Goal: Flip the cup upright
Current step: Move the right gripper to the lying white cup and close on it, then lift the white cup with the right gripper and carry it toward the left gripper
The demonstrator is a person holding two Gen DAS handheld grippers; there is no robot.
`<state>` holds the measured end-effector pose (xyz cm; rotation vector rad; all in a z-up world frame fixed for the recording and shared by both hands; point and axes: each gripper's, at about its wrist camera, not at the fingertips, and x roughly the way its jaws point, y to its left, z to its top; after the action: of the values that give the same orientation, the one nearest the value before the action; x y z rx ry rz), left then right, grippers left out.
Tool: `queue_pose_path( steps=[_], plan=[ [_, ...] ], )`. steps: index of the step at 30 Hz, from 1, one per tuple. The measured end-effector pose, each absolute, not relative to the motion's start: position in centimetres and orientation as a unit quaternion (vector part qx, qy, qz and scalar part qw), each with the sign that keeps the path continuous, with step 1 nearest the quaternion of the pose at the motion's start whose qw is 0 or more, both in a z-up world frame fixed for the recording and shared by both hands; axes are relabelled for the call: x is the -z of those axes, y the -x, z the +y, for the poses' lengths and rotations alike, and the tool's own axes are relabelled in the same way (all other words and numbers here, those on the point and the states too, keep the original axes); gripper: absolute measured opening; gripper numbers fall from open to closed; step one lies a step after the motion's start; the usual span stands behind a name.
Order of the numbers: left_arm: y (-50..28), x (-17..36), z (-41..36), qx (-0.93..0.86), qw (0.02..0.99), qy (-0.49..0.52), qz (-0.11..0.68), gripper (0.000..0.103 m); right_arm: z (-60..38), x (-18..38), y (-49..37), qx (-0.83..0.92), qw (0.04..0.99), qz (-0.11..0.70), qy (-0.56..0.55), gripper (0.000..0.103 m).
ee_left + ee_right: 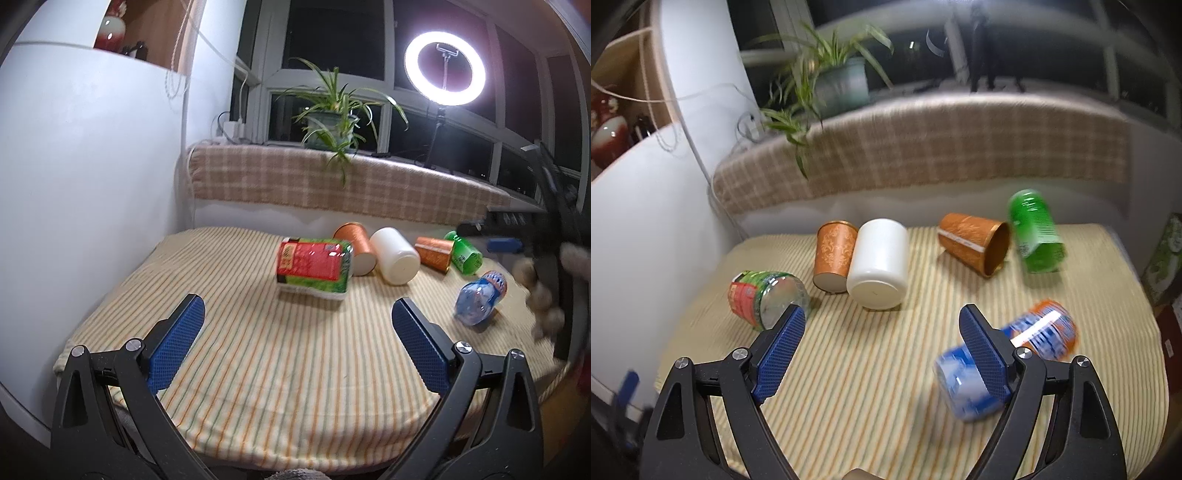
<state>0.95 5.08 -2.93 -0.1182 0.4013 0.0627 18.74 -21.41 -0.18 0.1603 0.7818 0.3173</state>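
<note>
Both our left gripper [297, 321] and right gripper [882, 332] hover spread, empty; ahead lie two orange patterned paper cups [833, 254] [975, 243], both tipped over.

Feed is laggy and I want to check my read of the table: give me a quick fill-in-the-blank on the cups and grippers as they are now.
1. All six containers on the striped cloth lie on their ____.
2. The white cup touches an ____ patterned cup.
3. The fingers of the left gripper and the right gripper are ____ and hold nothing.
4. The other orange cup lies next to the ____ can.

Missing words: sides; orange; open; green
</note>
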Motion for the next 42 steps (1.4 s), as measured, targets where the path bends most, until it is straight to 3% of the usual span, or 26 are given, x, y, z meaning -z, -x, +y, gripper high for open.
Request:
queue_pose_path(
  steps=[13,31,37,42],
  plan=[
    [-0.8,5.1,9.6,-0.067,0.968,0.088,0.224,0.103,-17.5,3.9,-30.3,-0.159,0.828,0.527,-0.104,0.085],
    [-1.4,5.9,12.7,-0.099,0.962,0.104,0.230,0.103,-16.5,8.5,-35.4,-0.129,0.796,0.583,-0.097,0.084],
    [-1.6,5.9,12.5,-0.101,0.963,0.101,0.228,0.103,-16.1,9.6,-36.1,-0.140,0.784,0.594,-0.111,0.074],
    [-1.7,5.7,12.5,-0.103,0.964,0.099,0.224,0.103,-16.2,9.6,-36.3,-0.138,0.787,0.591,-0.111,0.074]
  ],
)
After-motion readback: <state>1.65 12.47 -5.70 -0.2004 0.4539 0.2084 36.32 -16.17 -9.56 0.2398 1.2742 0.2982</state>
